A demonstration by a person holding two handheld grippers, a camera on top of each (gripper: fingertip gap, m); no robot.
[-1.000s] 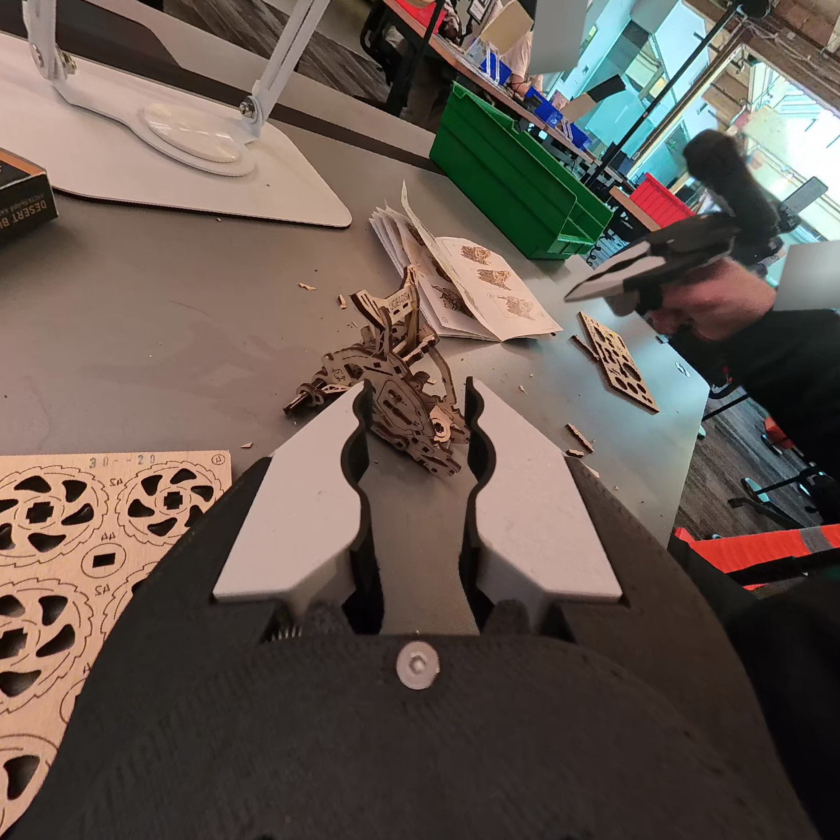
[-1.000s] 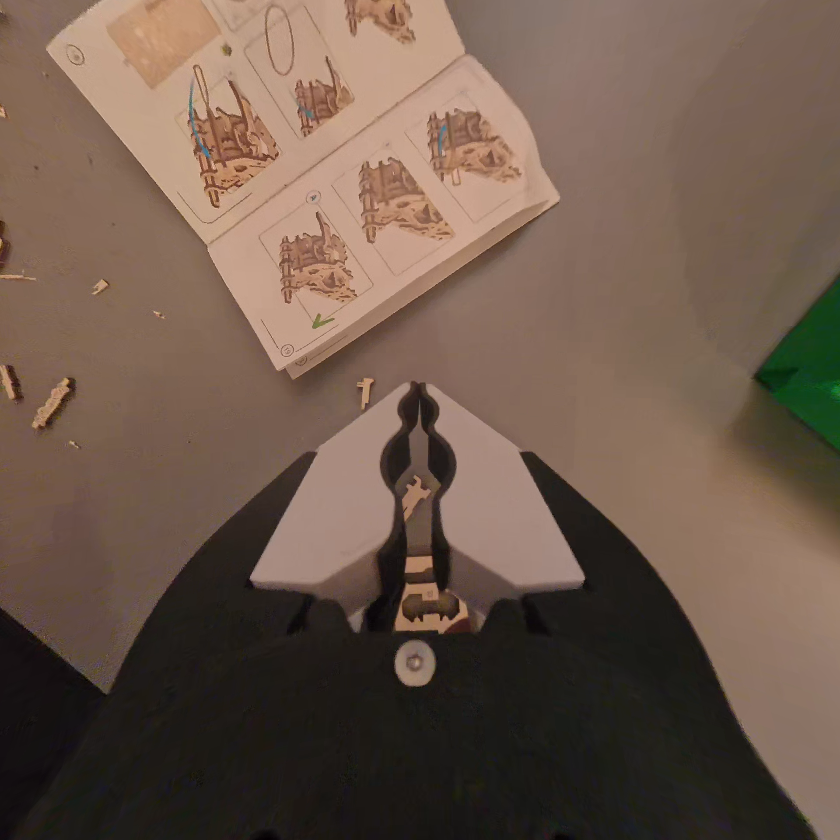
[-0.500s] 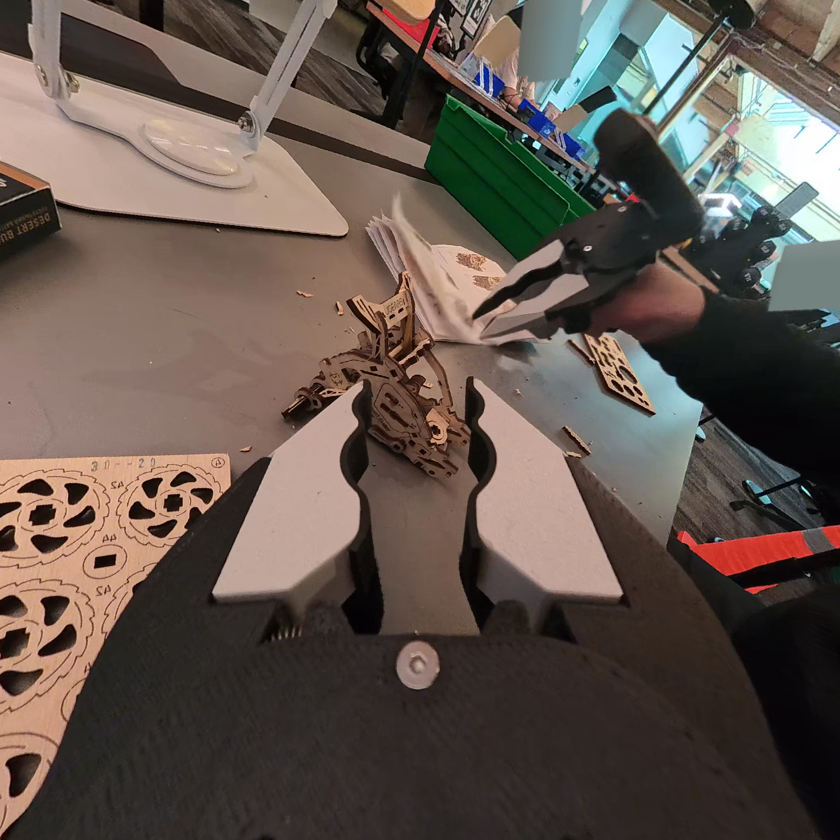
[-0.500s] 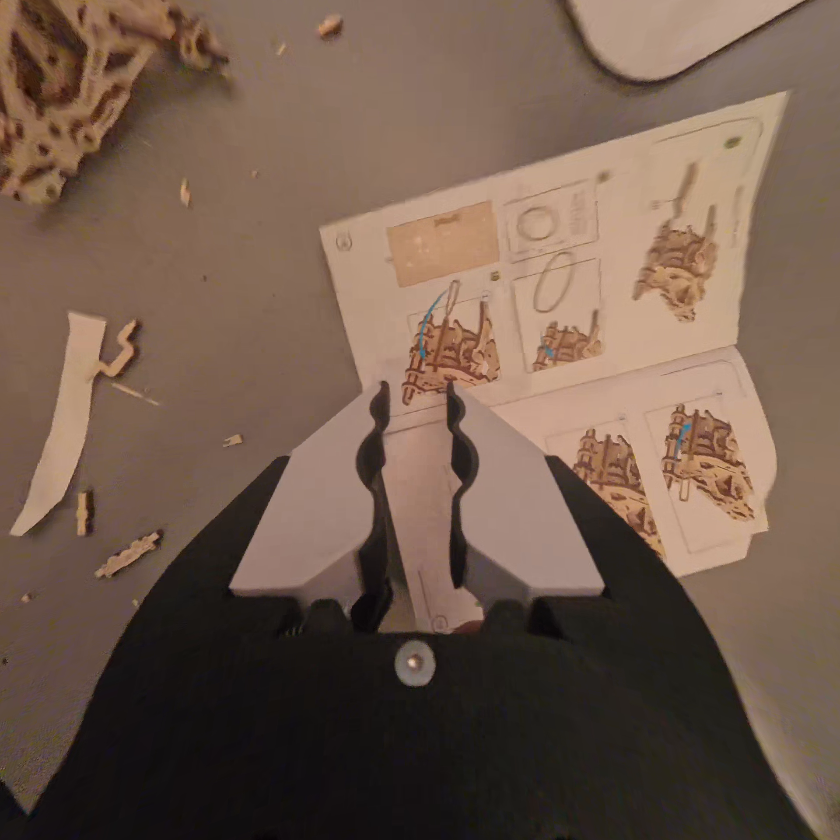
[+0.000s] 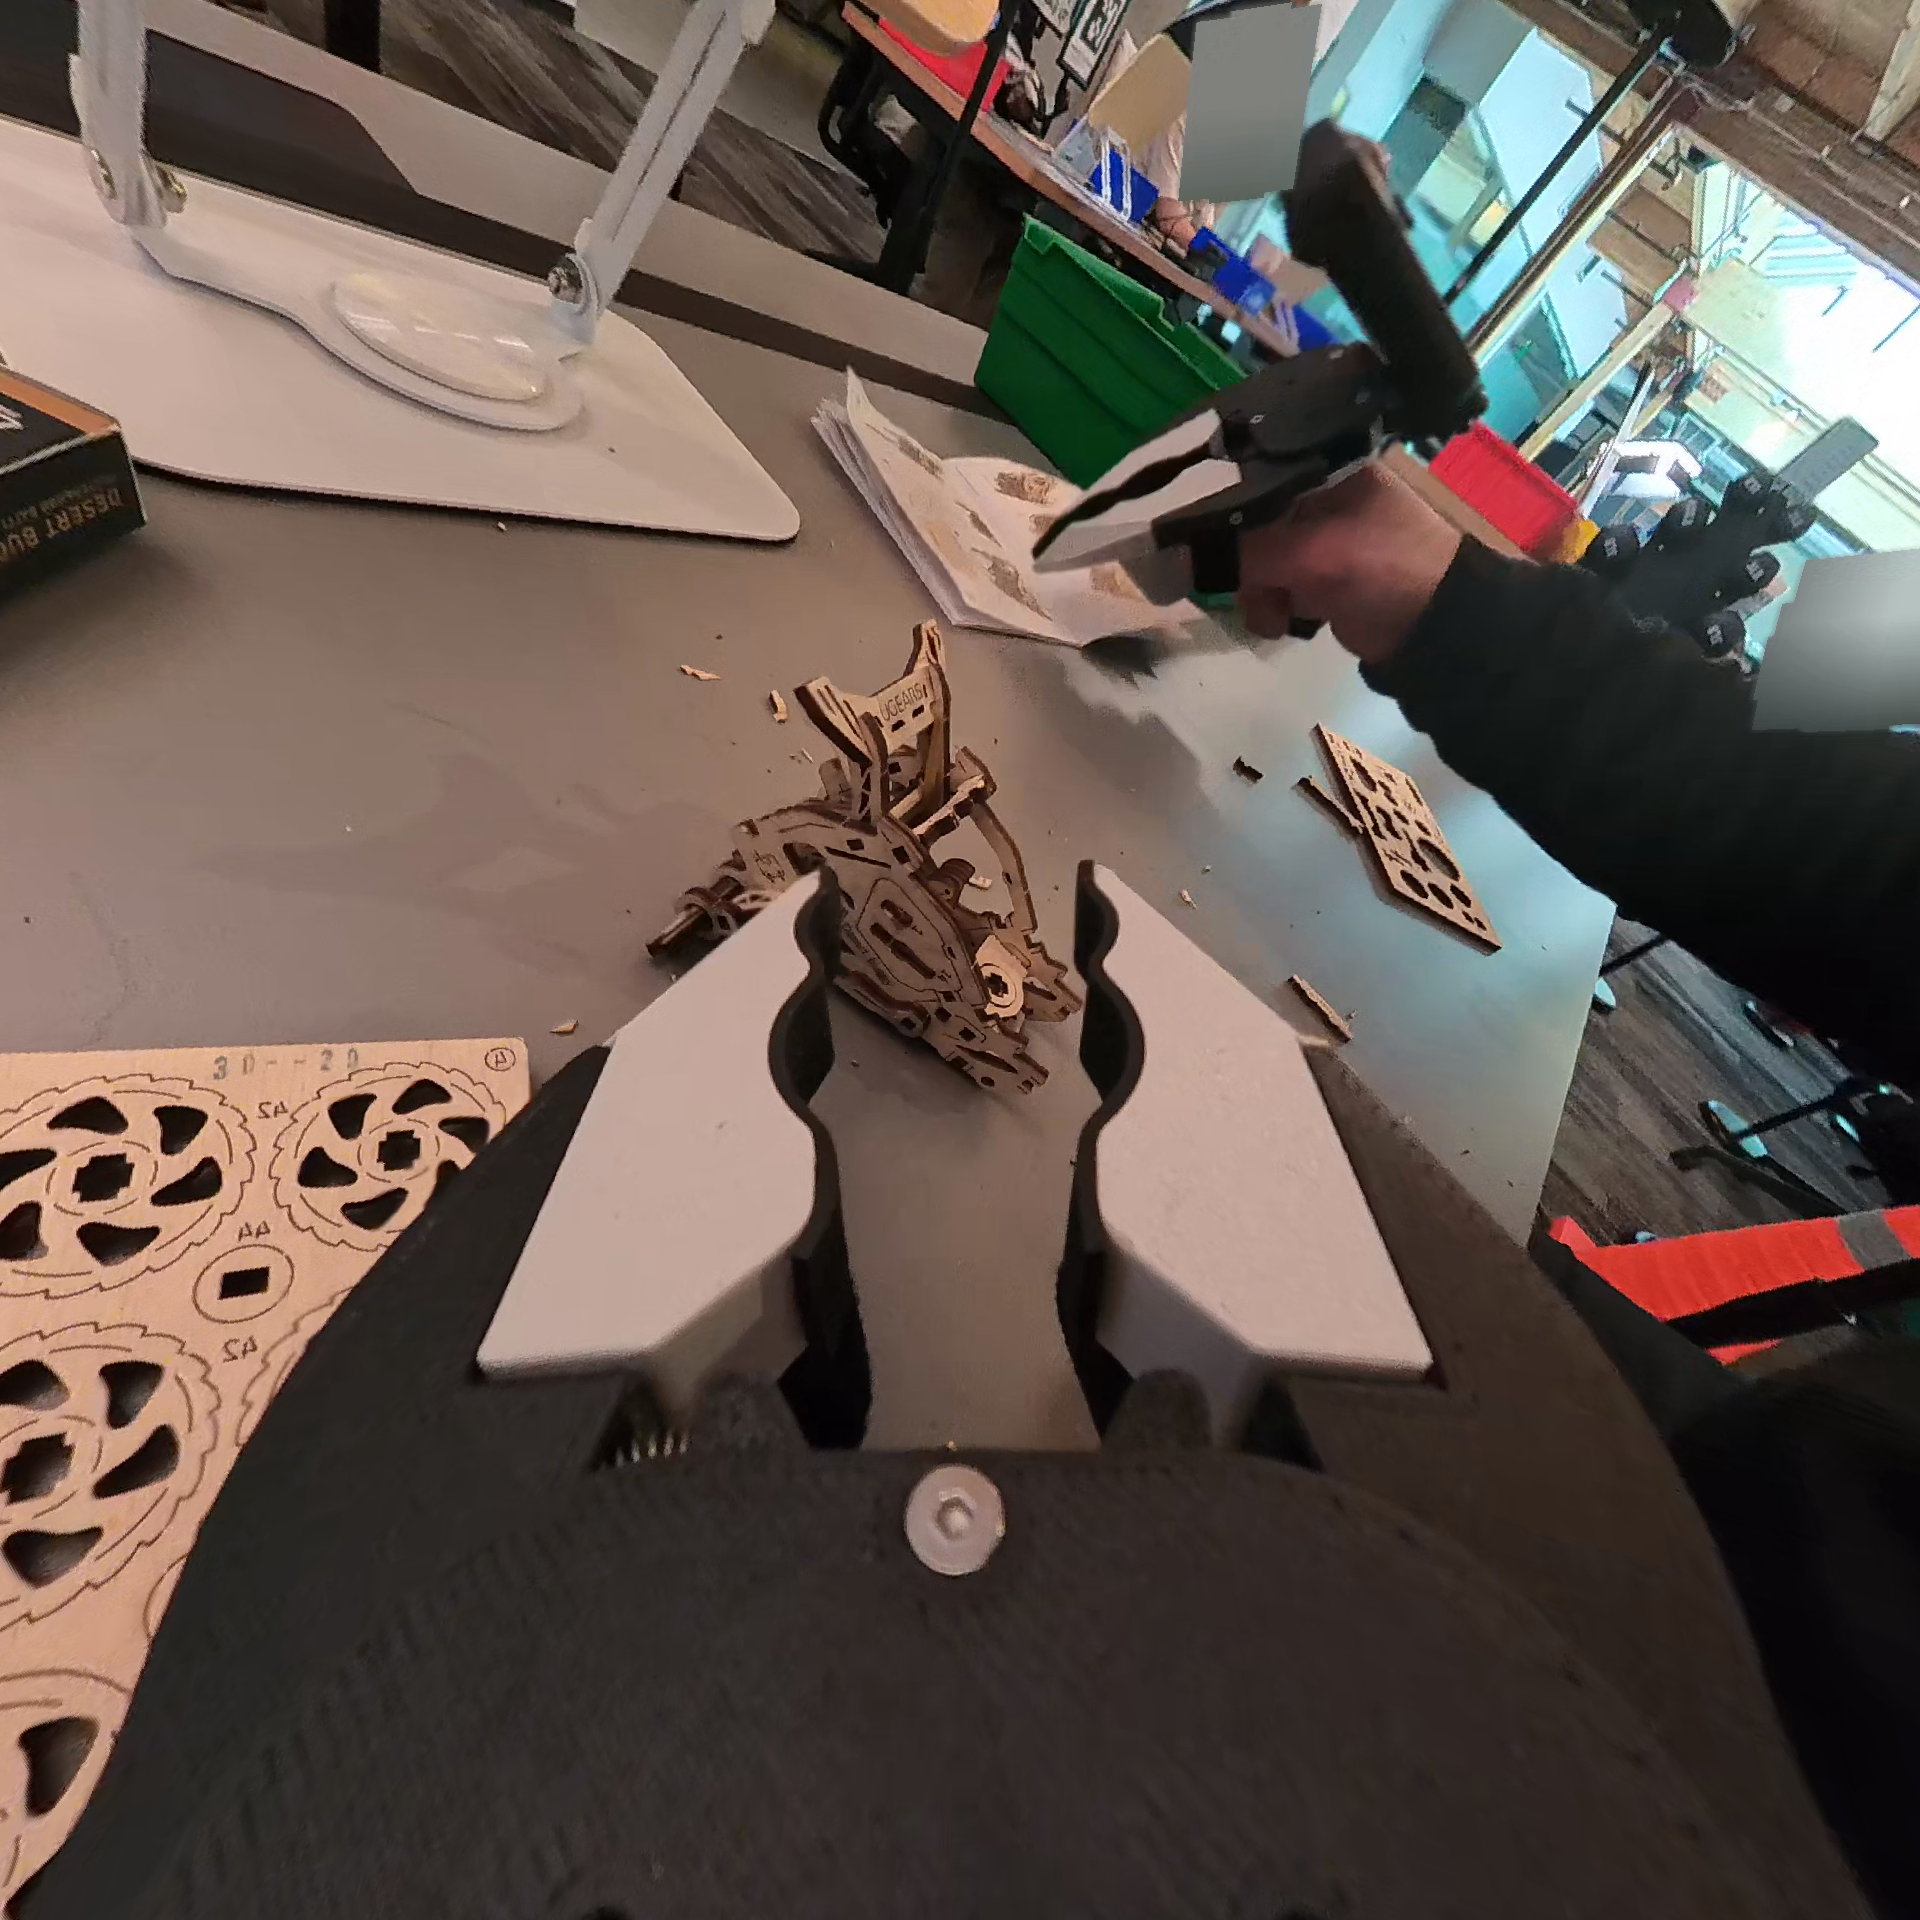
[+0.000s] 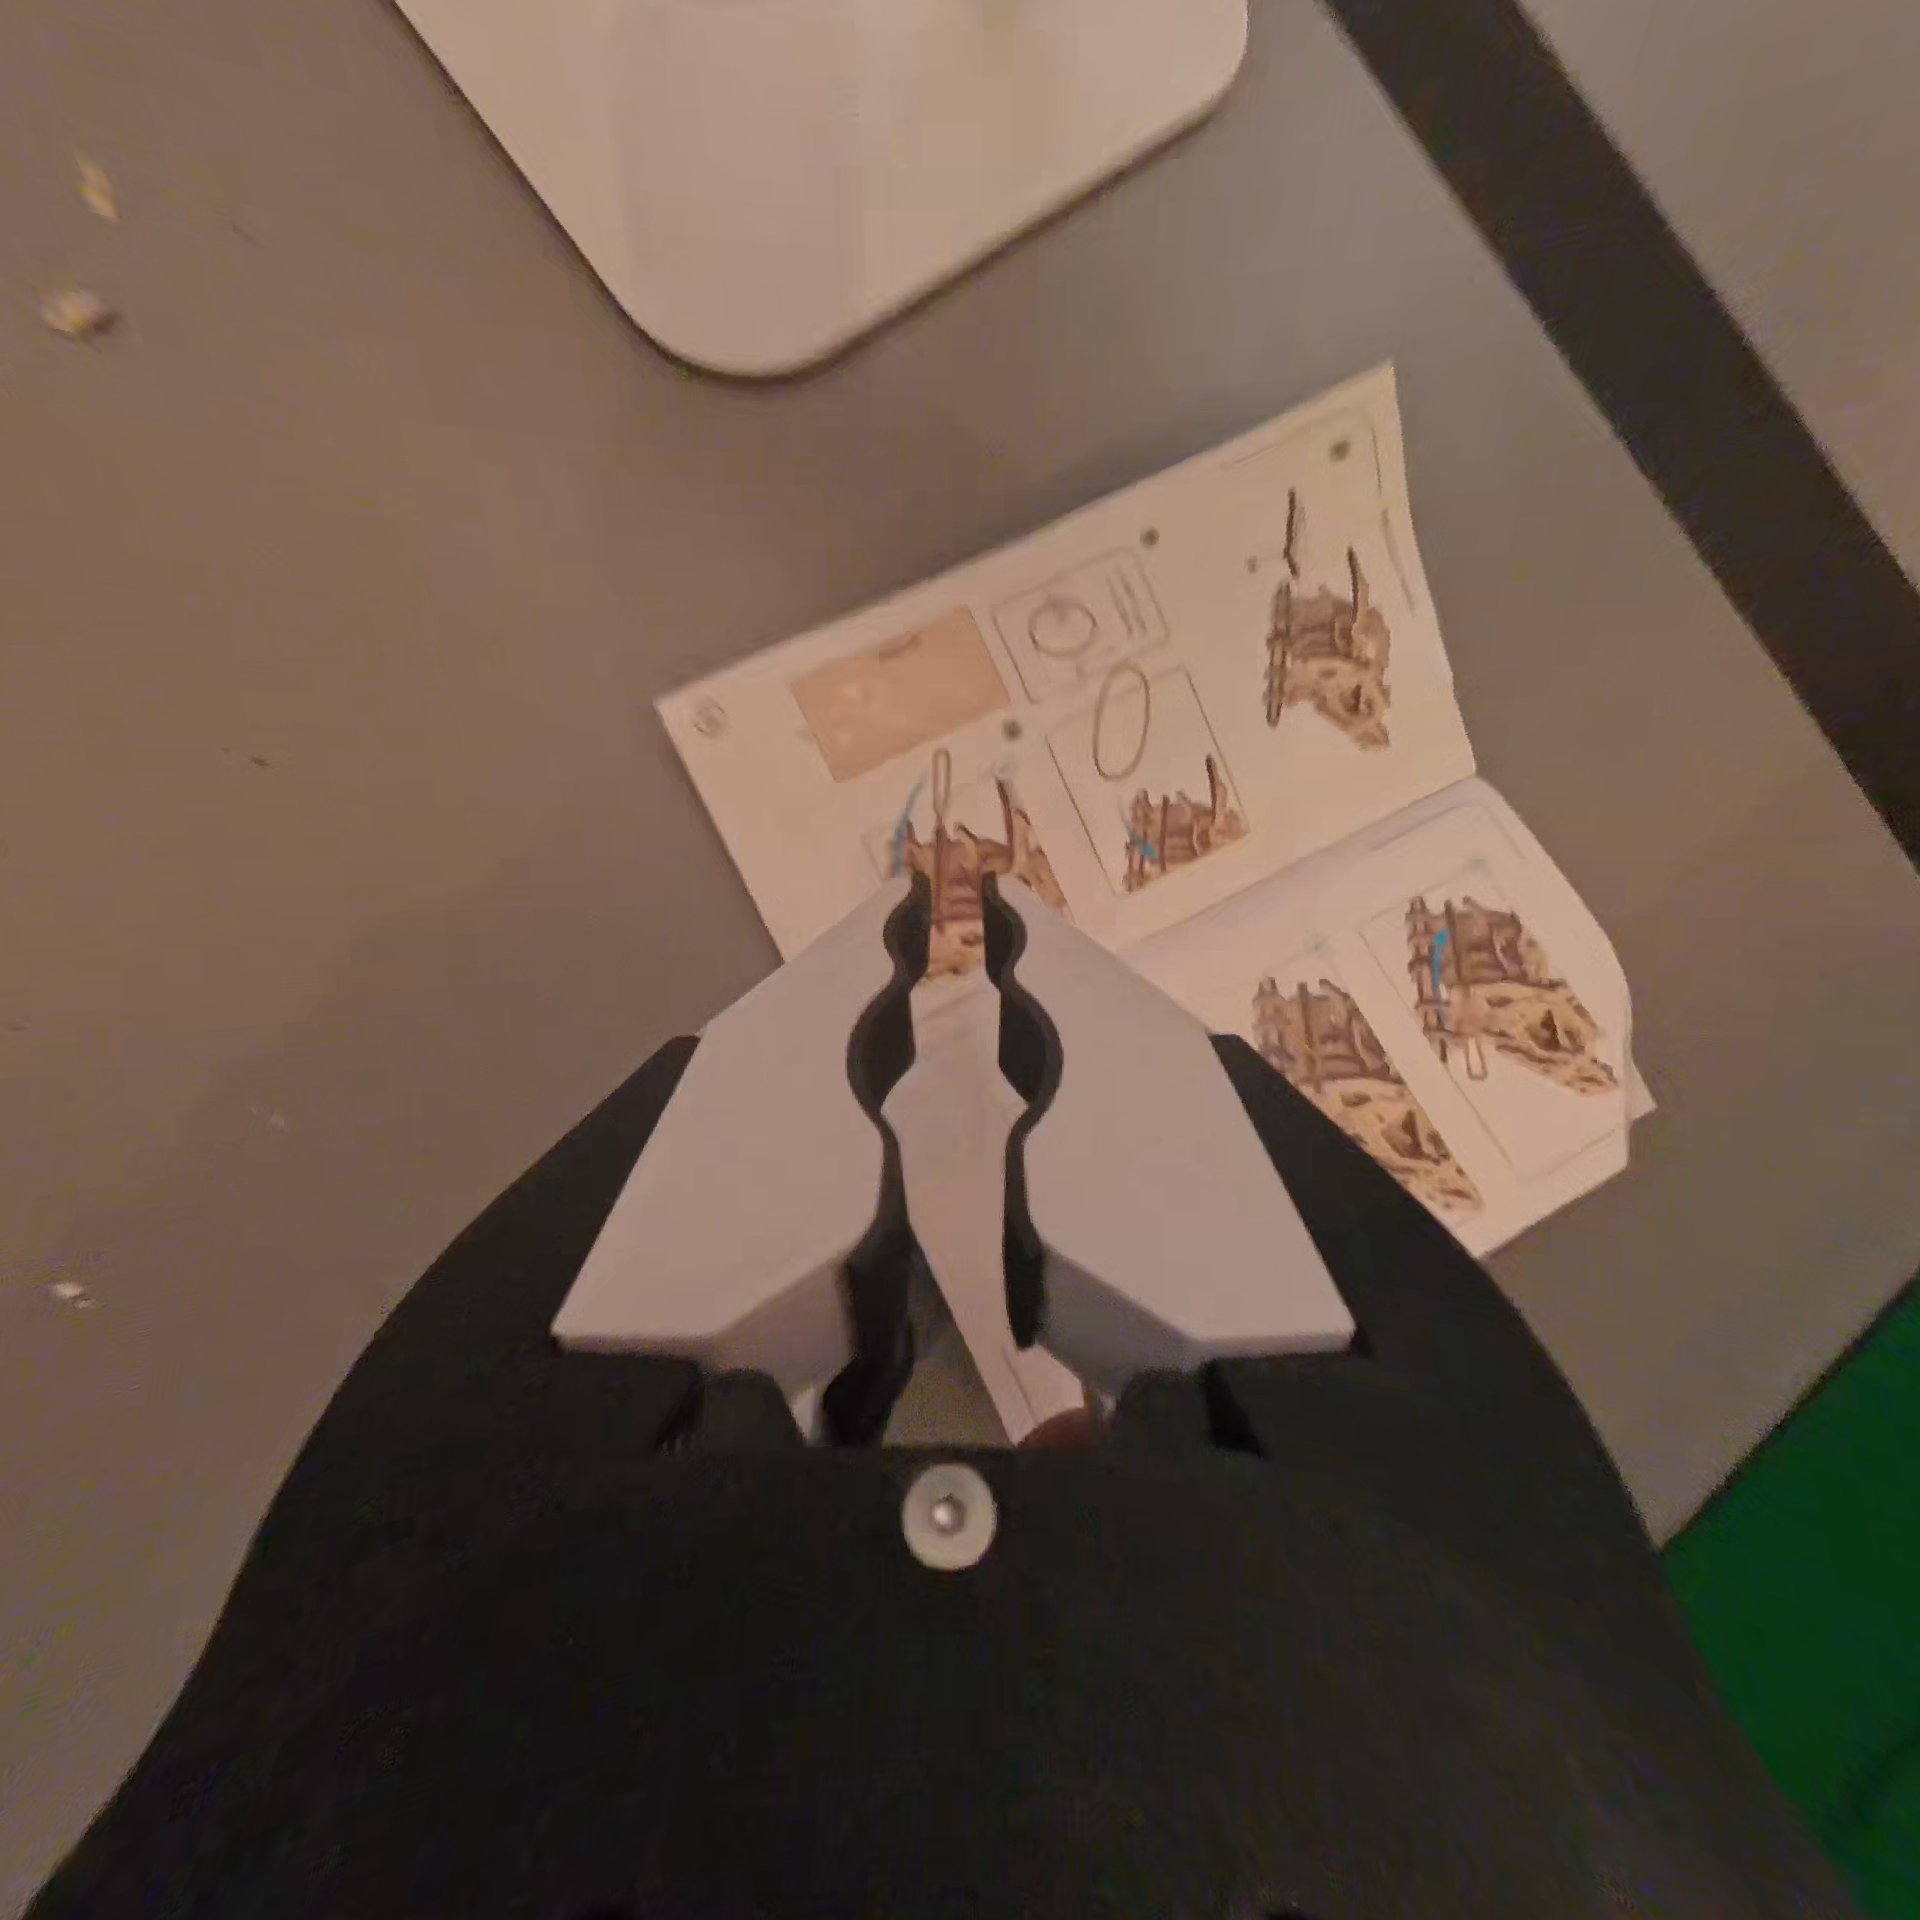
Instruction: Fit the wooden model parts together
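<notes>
Left gripper: your left gripper (image 5: 951, 925) hung low over the grey table (image 5: 343, 748) with its jaws spread wide and nothing between them.
Wooden model: the half-built wooden model (image 5: 904, 883) lay on the table just ahead of your left fingertips, its near end showing in the gap between them; whether a finger touched it could not be told.
Right gripper: your right gripper (image 6: 951, 894) was raised above the table and looked straight down, its jaws parted by a narrow gap and gripping nothing. In the left wrist view it (image 5: 1049, 545) appeared beyond the model, over the booklet, held in your hand (image 5: 1340, 561).
Instruction booklet: the open instruction booklet (image 6: 1195, 790) lay flat under your right fingertips, its drawn pages facing up; in the left view it (image 5: 935, 520) sat behind the model, well apart from it.
Part sheets: a laser-cut sheet with gear shapes (image 5: 156, 1226) lay to the left of your left gripper; a smaller punched sheet (image 5: 1403, 831) lay near the table's right edge.
Wood scraps: small wood scraps (image 5: 1320, 1003) were scattered around the model.
Stand base: a white stand base (image 5: 416, 436) stood at the far left, close to the booklet's corner in the right view (image 6: 831, 156).
Other items: a green bin (image 5: 1091, 364) stood behind the booklet, and a dark box (image 5: 52, 488) sat at the left edge.
</notes>
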